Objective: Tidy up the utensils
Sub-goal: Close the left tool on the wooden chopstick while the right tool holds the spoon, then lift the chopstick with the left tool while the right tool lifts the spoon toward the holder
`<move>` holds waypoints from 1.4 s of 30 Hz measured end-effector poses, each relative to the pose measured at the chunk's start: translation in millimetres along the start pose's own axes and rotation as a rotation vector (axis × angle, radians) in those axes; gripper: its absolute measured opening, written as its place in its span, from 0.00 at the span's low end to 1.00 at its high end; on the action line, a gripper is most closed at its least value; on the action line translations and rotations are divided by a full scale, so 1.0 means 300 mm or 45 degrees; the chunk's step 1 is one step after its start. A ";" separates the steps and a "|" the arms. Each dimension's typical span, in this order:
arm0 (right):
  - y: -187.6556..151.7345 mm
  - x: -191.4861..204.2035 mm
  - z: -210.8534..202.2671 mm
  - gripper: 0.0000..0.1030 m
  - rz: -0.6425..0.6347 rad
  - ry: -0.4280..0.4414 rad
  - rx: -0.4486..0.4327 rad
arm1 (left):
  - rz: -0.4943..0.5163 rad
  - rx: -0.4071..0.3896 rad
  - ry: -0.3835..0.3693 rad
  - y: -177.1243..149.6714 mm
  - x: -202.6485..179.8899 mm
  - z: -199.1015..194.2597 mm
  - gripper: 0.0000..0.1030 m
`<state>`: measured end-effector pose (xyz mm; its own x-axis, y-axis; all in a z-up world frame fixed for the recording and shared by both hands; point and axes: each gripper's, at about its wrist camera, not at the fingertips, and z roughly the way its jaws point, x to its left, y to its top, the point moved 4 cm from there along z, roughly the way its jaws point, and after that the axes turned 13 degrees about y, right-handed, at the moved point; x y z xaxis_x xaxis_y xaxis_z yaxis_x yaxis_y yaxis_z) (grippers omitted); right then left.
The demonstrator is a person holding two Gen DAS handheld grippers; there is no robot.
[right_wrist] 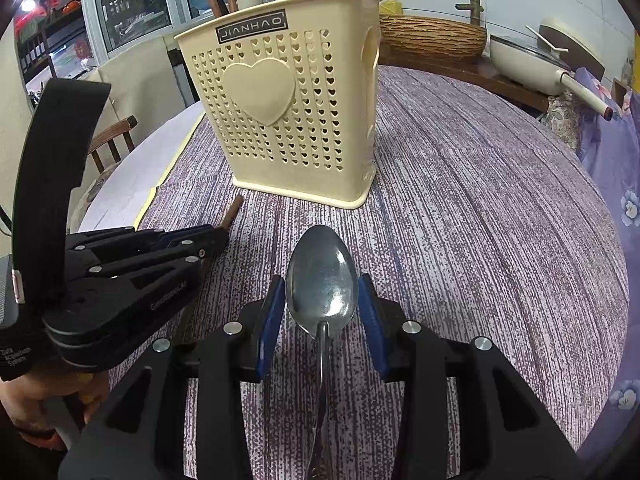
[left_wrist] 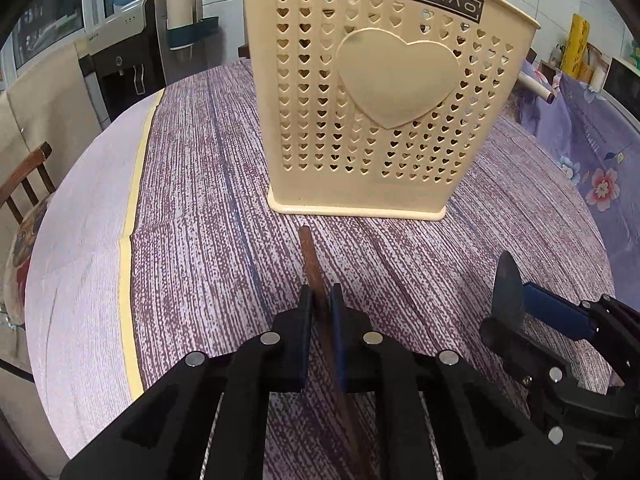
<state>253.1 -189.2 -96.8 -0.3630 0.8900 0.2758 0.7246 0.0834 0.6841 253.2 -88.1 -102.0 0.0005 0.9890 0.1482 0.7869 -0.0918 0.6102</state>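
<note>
A cream utensil holder (left_wrist: 376,104) with heart-shaped holes stands on the round table; it also shows in the right wrist view (right_wrist: 288,108), with chopsticks and a ladle inside. My left gripper (left_wrist: 322,304) is shut on a brown chopstick (left_wrist: 310,256) that points toward the holder's base. In the right wrist view the left gripper (right_wrist: 216,236) sits at the left with the chopstick tip (right_wrist: 234,210) sticking out. My right gripper (right_wrist: 322,300) has its blue pads against the bowl of a metal spoon (right_wrist: 322,280). In the left wrist view the right gripper (left_wrist: 516,300) shows at the right with the spoon edge-on (left_wrist: 506,296).
The table has a purple striped cloth (right_wrist: 480,200) with a yellow tape line (left_wrist: 132,216) on its left. A wooden chair (left_wrist: 28,184) stands left. A woven basket (right_wrist: 432,38) and a white pan (right_wrist: 536,64) sit beyond the table.
</note>
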 end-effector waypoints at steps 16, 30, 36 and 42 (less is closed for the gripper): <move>-0.002 -0.013 -0.014 0.37 0.026 0.028 -0.021 | -0.067 -0.019 -0.042 0.015 0.007 -0.006 0.08; 0.050 0.015 -0.100 0.37 0.016 0.080 -0.127 | -0.133 -0.176 -0.121 0.056 0.055 -0.163 0.07; 0.076 0.041 -0.157 0.37 0.006 0.112 -0.170 | -0.141 -0.258 -0.133 0.073 0.077 -0.245 0.07; 0.107 0.063 -0.229 0.37 0.007 0.163 -0.222 | -0.163 -0.342 -0.149 0.088 0.120 -0.331 0.07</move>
<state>229.4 -200.3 -23.2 -0.4388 0.8250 0.3561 0.6187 -0.0100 0.7855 212.6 -66.6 -3.3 -0.0048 0.9997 -0.0243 0.5939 0.0224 0.8042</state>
